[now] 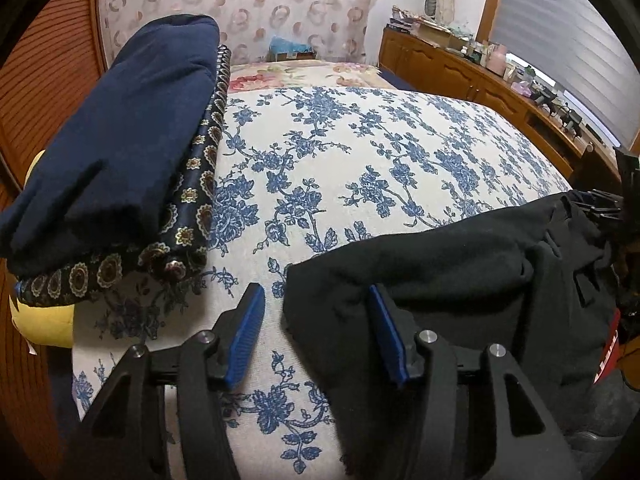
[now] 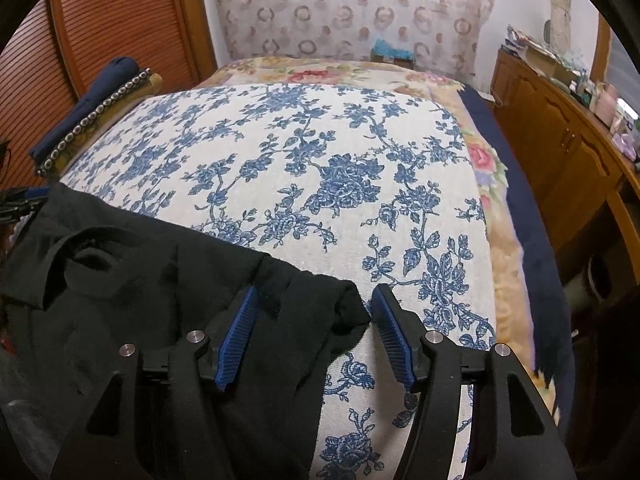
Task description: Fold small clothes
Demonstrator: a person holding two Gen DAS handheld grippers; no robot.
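A black garment lies crumpled at the near edge of the blue-flowered bedspread. My left gripper is open, with the garment's left edge between its fingers. In the right wrist view my right gripper is open around the garment's right corner. A stack of folded clothes, navy on top of a dark patterned piece, sits at the left of the bed; it also shows in the right wrist view.
A wooden slatted wardrobe stands at the left. A wooden dresser with many small items runs along the right wall. A pink floral blanket lies under the bedspread. A yellow item lies at the bed's left edge.
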